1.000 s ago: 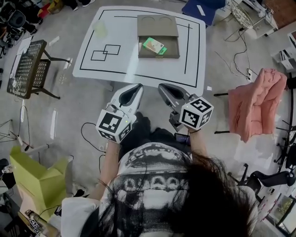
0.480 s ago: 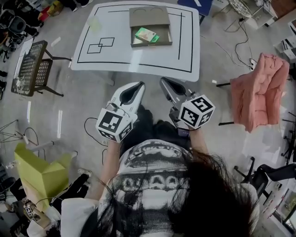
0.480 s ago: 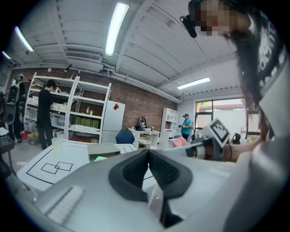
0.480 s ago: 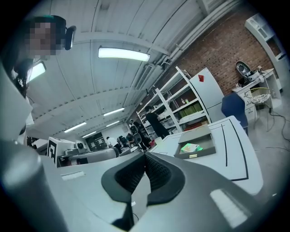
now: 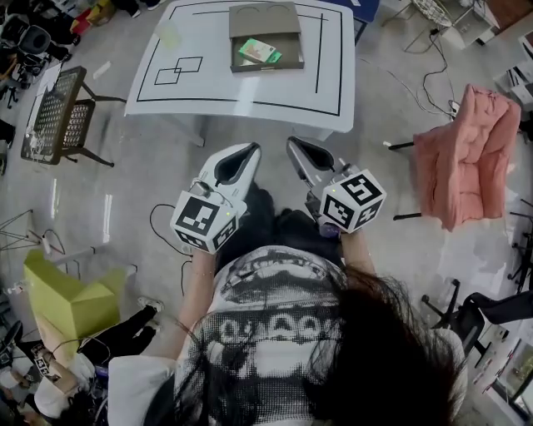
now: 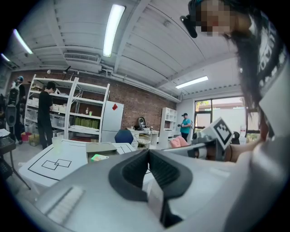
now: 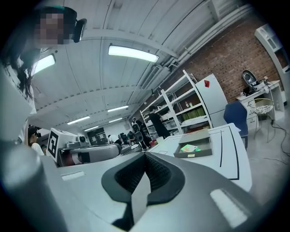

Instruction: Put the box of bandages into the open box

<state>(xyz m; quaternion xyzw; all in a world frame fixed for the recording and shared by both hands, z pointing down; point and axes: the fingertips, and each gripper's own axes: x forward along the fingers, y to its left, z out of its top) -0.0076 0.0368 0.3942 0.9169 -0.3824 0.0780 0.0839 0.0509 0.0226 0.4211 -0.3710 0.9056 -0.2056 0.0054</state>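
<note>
A person stands back from a white tabletop (image 5: 250, 87) marked with black lines, holding a gripper in each hand in front of the body. The left gripper (image 5: 248, 151) and right gripper (image 5: 294, 148) sit side by side, well apart from the tabletop. Each has its jaws pressed together with nothing between them. Toward the tabletop's far edge, the green box of bandages (image 5: 259, 52) lies inside the open box (image 5: 266, 21), a shallow brown cardboard one. A pink cloth (image 5: 462, 158) drapes over a chair at the right.
</note>
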